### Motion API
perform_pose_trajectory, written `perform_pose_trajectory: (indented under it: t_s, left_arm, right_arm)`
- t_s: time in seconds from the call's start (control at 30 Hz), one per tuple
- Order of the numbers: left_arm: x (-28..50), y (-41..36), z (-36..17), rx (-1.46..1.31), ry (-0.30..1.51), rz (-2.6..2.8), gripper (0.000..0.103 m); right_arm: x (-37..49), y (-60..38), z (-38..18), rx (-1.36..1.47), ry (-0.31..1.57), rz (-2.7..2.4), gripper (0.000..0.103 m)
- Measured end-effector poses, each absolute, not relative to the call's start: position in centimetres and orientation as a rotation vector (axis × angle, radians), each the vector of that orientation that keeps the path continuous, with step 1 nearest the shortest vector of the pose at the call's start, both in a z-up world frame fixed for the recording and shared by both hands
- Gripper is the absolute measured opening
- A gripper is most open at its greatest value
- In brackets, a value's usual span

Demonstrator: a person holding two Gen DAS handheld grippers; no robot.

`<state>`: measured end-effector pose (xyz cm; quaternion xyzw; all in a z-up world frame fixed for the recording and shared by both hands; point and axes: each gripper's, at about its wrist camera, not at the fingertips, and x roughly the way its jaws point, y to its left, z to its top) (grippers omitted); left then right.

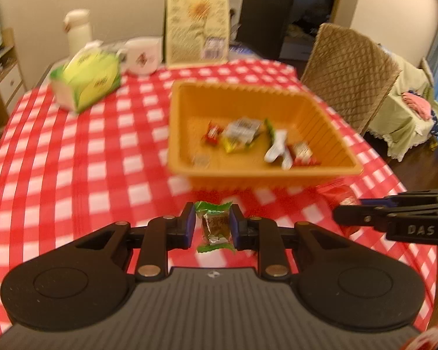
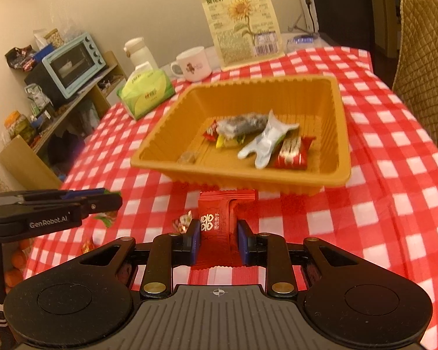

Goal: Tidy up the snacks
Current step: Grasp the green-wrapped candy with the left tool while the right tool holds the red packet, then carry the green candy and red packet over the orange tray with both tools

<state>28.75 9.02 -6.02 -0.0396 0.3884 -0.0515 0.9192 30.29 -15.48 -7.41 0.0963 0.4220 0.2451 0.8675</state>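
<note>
Here a small green-wrapped candy is pinched between the blue pads of the left tongs, held above the checked surface just in front of the orange tray's near wall. The right tongs are clamped on a red snack packet, also just short of that near wall. Inside the tray lie several wrapped snacks: a red one, a white crumpled wrapper, and a silvery packet toward the middle. Beyond the tray's far left corner sits a green tissue pack, then a white mug. Behind the tray a sunflower-printed bag stands upright. Loose candies lie on the cloth left of the red packet.
</note>
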Motion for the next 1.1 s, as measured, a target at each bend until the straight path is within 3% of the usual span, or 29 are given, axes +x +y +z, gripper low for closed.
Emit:
perform_pose_trajectory:
  t_s: [0.5, 1.1]
  left_arm:
    - [36.0, 7.4, -2.5, -0.058, 0.710, -0.156, 0.022]
    - [40.8, 6.9, -5.8, -0.049, 0.808, -0.146, 0.022]
  right_arm:
    - [35.8, -15.2, -4.8, 0.246, 0.781, 0.495, 0.027]
    - [39.3, -15.2, -6.6, 0.260, 0.800, 0.439, 0.027]
